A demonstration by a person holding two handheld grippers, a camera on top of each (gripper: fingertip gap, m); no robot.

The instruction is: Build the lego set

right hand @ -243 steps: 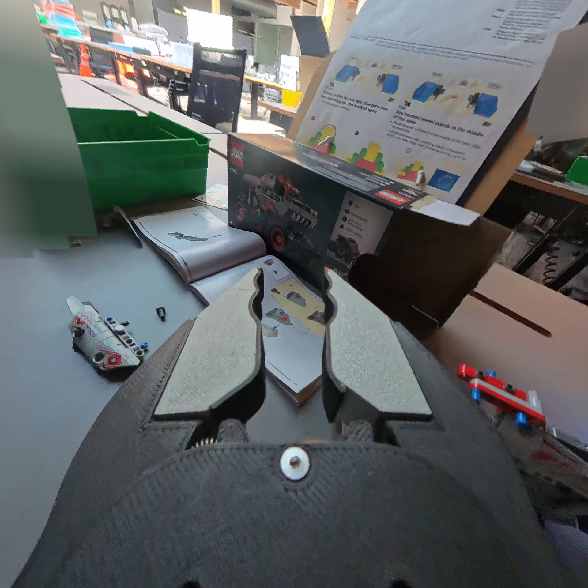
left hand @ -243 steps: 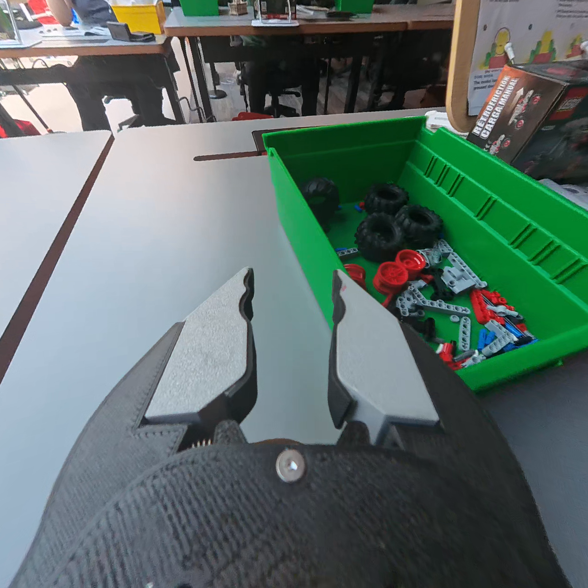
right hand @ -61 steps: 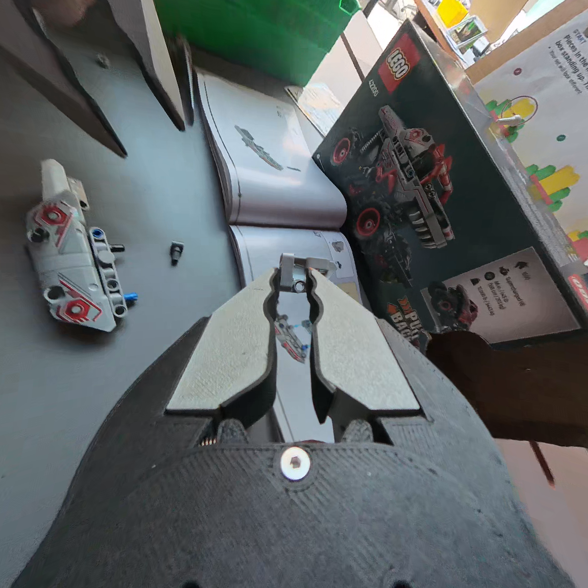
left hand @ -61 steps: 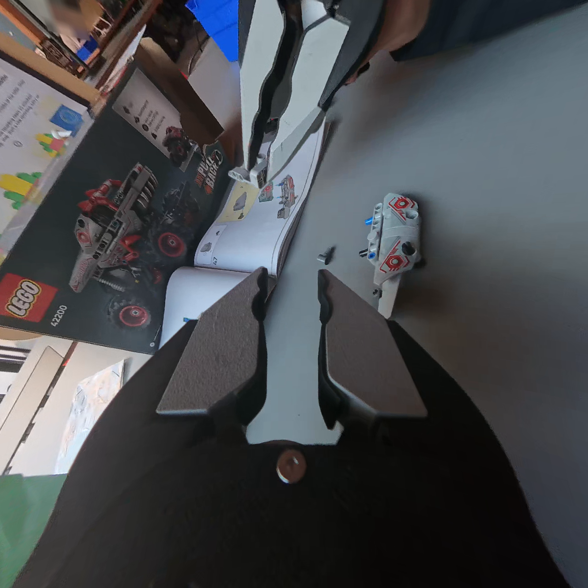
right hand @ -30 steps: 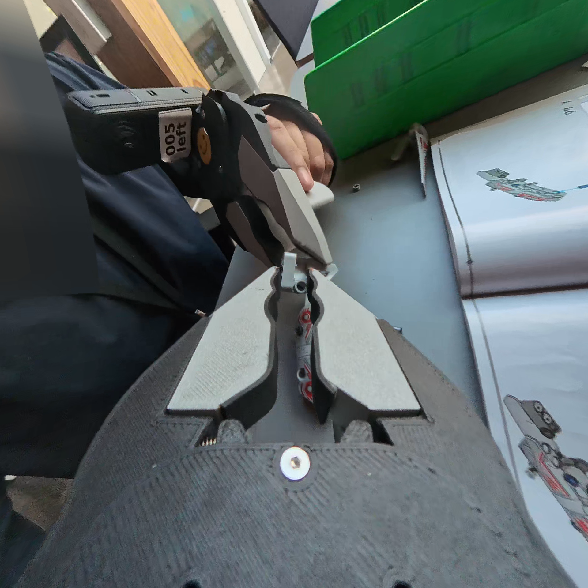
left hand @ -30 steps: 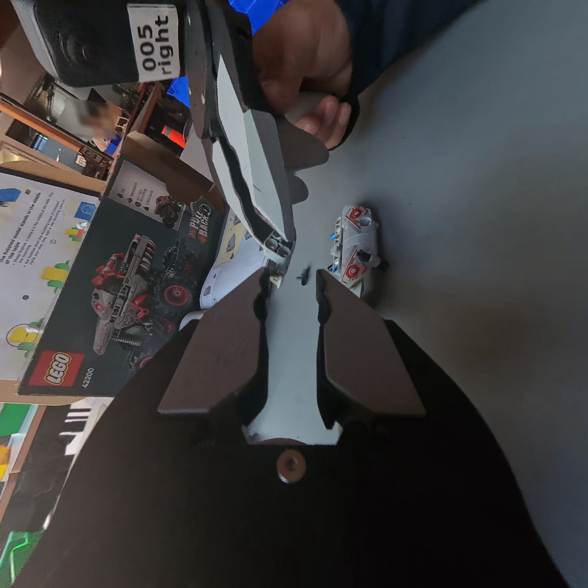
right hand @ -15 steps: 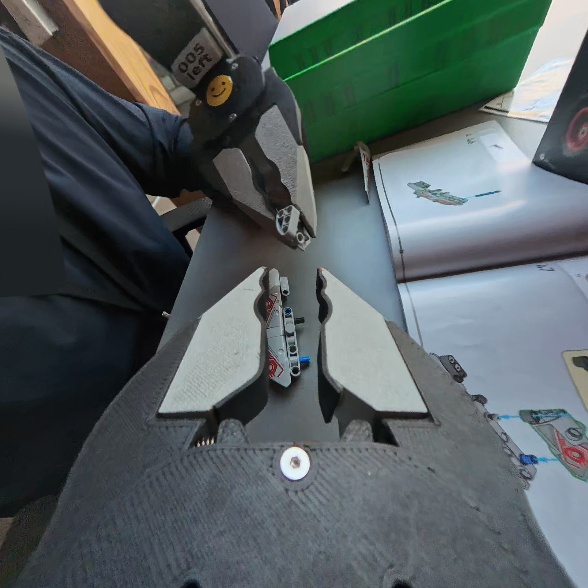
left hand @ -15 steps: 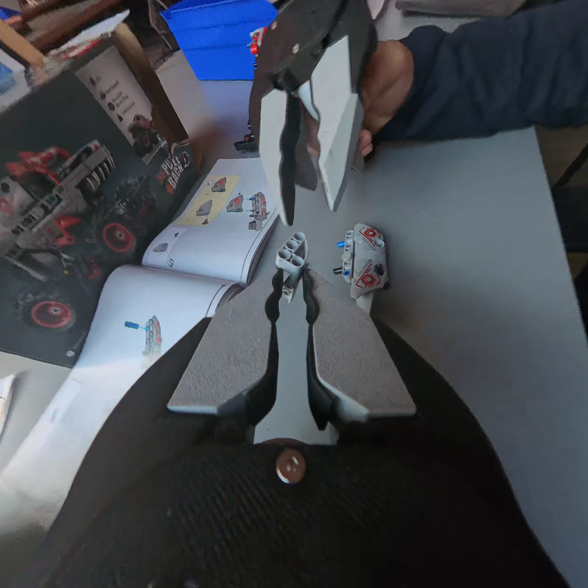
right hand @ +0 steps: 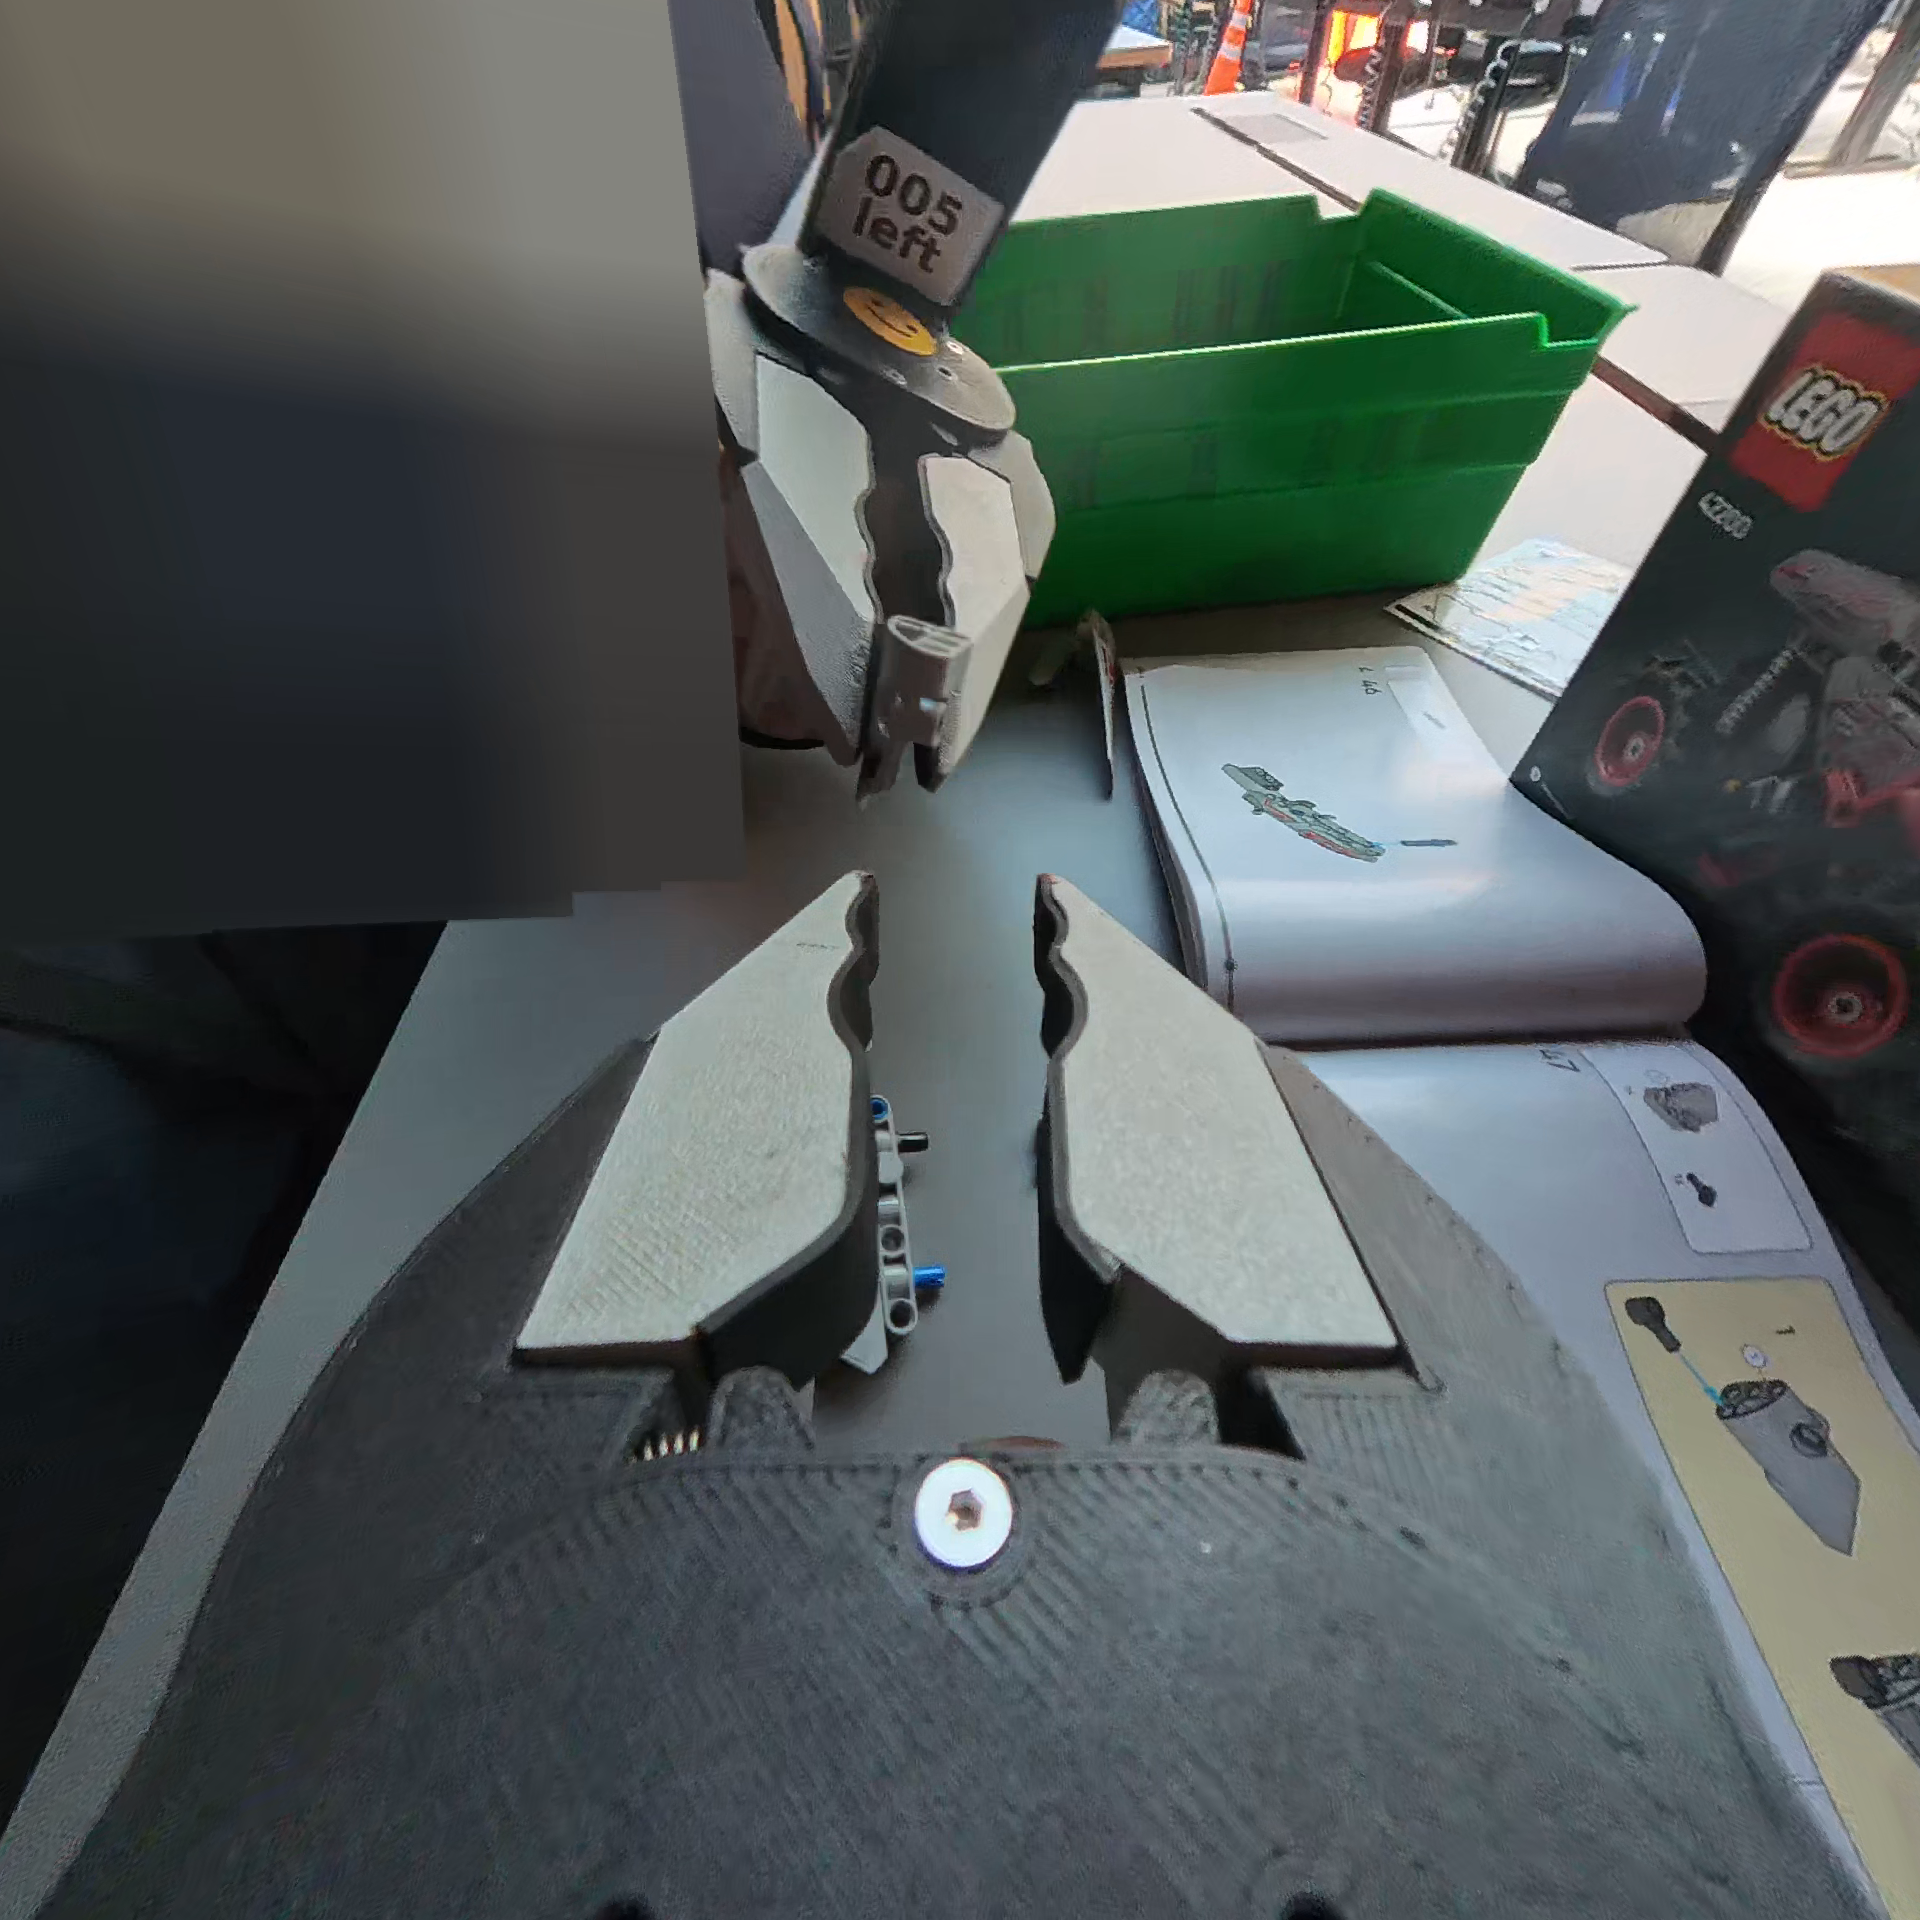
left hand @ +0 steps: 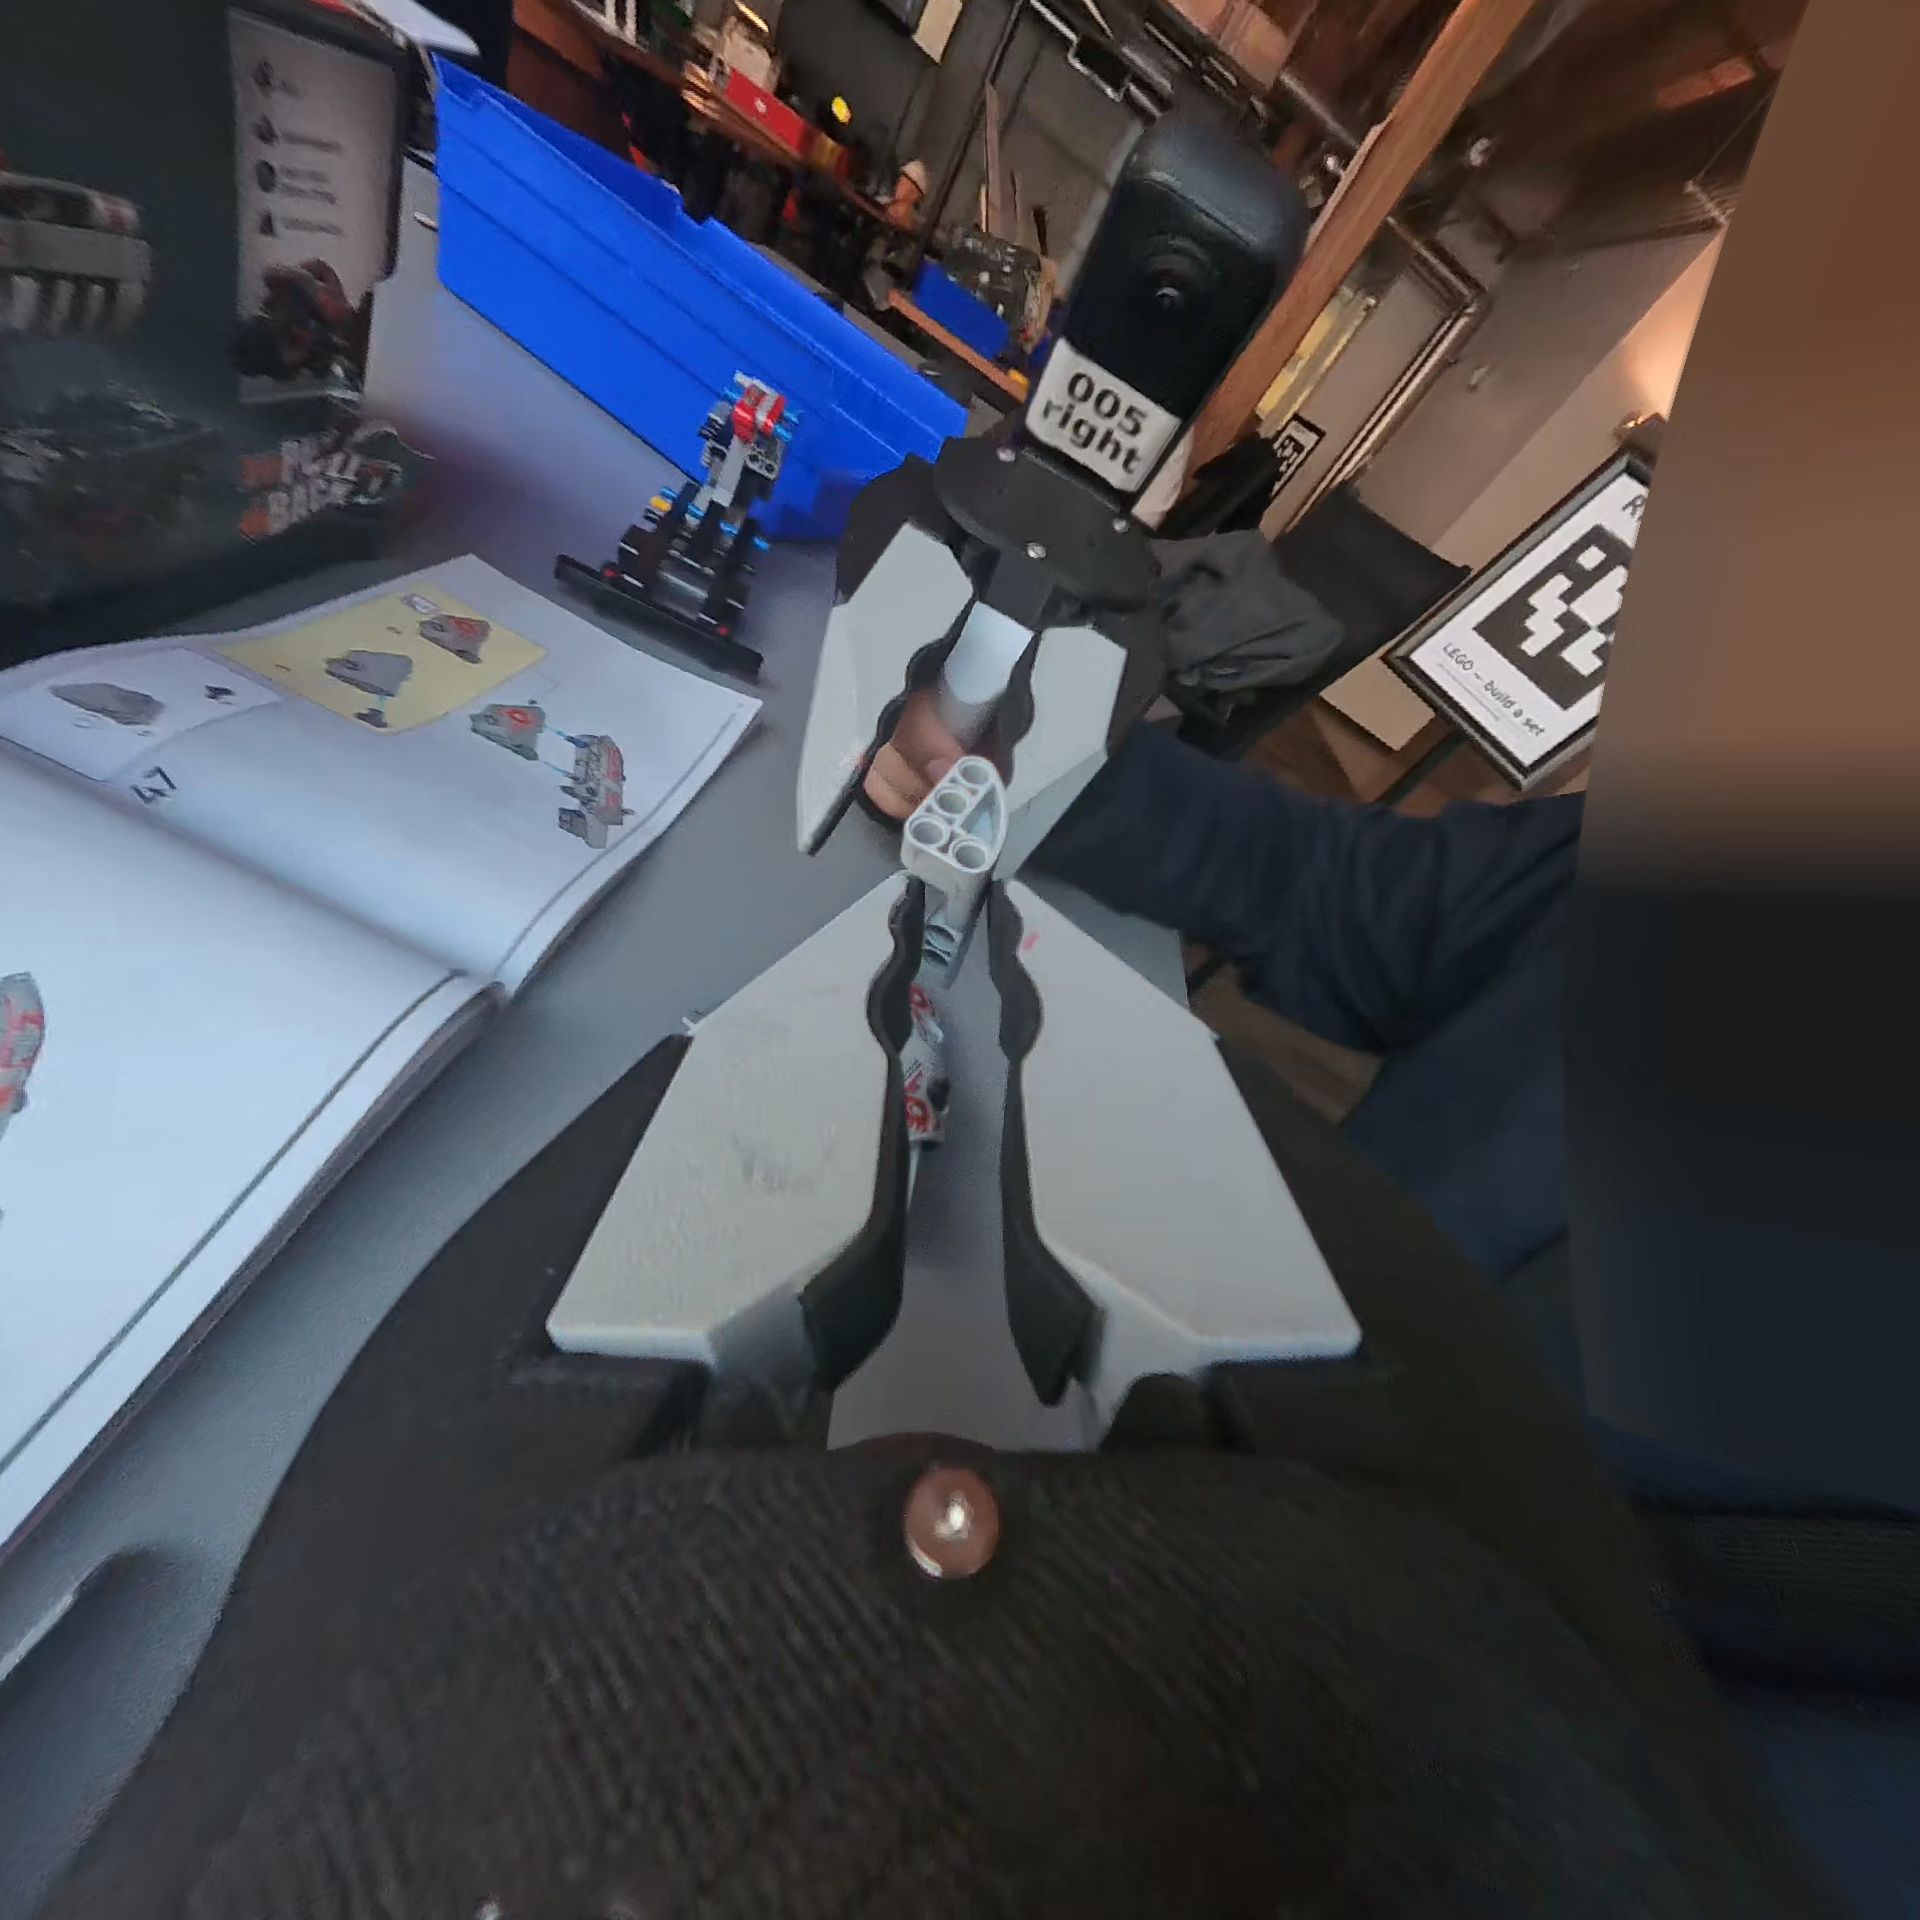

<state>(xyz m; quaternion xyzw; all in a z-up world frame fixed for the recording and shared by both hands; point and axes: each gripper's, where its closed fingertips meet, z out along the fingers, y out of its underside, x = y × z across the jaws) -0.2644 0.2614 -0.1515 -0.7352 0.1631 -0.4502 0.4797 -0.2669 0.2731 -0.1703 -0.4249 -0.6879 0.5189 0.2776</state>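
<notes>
My left gripper (left hand: 945,894) is shut on a small grey Technic piece (left hand: 954,826) that sticks out past its tips; the piece (right hand: 920,665) and that gripper (right hand: 896,774) also show in the right wrist view, held above the grey table. My right gripper (right hand: 956,899) is open and empty, low over the table. A grey subassembly with red stickers and blue pins (right hand: 894,1226) lies on the table under its left finger, partly hidden. It also shows between my left fingers (left hand: 920,1060). The right gripper (left hand: 925,821) faces my left one, just beyond the held piece.
An open instruction booklet (right hand: 1351,831) lies right of the right gripper, with the dark set box (right hand: 1818,727) beyond it and a green bin (right hand: 1247,416) behind. In the left wrist view a partly built chassis (left hand: 717,520) stands before a blue bin (left hand: 644,281). A person's dark sleeve (left hand: 1299,894) crosses the table edge. The grippers are tip to tip, or close to it.
The right gripper handed the grey piece to my left gripper and opened. Since half a second ago, both grippers have levelled out to face each other, the right one lower over the subassembly.
</notes>
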